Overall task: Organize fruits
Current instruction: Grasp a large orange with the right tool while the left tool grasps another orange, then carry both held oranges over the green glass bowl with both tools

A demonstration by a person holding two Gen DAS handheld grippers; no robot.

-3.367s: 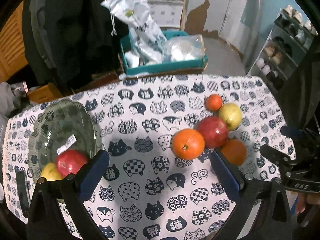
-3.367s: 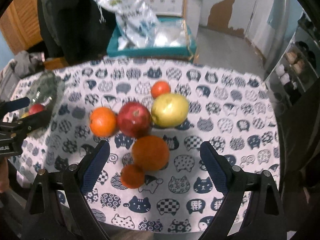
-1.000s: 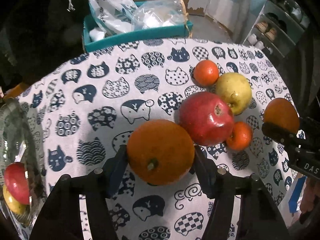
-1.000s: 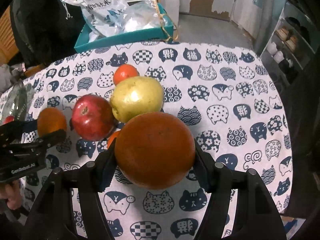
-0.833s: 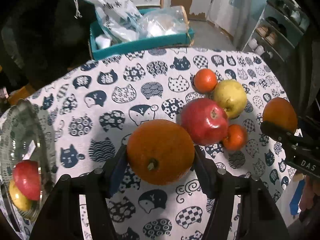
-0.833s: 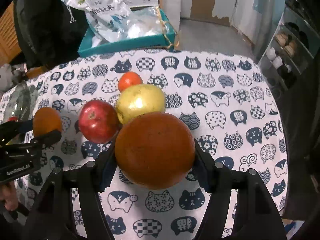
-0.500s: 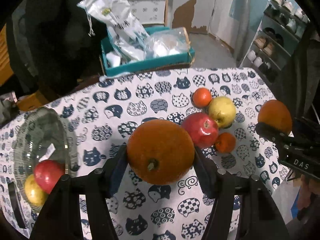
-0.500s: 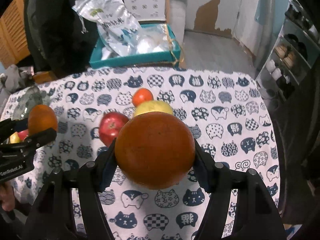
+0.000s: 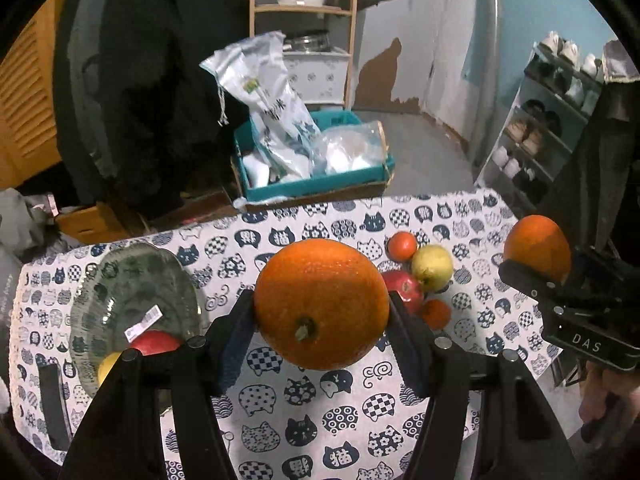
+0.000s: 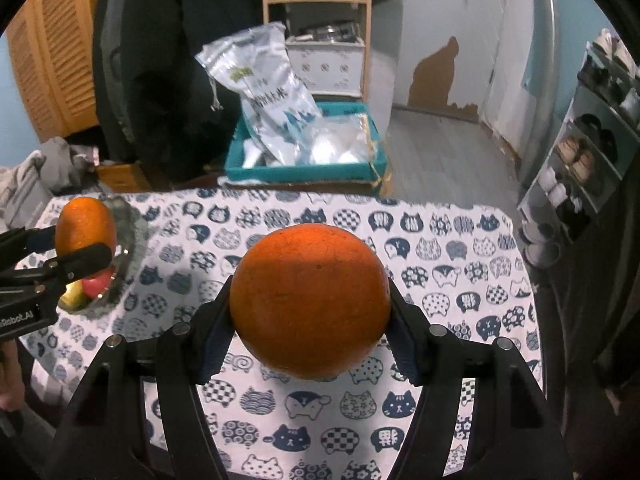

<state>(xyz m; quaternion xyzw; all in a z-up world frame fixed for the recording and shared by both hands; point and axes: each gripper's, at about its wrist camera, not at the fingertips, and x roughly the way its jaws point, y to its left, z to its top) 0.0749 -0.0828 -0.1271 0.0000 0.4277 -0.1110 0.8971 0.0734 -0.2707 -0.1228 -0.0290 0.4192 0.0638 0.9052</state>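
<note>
My left gripper (image 9: 322, 312) is shut on an orange (image 9: 320, 304) and holds it high above the cat-print table (image 9: 280, 412). My right gripper (image 10: 310, 308) is shut on a second orange (image 10: 310, 300), also well above the table. On the table to the right lie a red apple (image 9: 404, 286), a yellow apple (image 9: 433, 267) and two small tangerines (image 9: 402, 246). A glass bowl (image 9: 132, 288) at the left holds a red apple (image 9: 154, 342) and a yellow fruit (image 9: 106, 368). In the right wrist view the left gripper's orange (image 10: 85, 226) hangs near the bowl (image 10: 128, 236).
A teal box (image 9: 316, 184) with plastic bags stands on the floor behind the table. A shoe rack (image 9: 552, 128) is at the right, a wooden shelf (image 9: 304, 20) at the back. A dark phone (image 9: 54, 404) lies near the table's left edge.
Both grippers closed on oranges and lifted them off the table. Over the last second both rose higher and pulled back, so the table looks smaller and farther.
</note>
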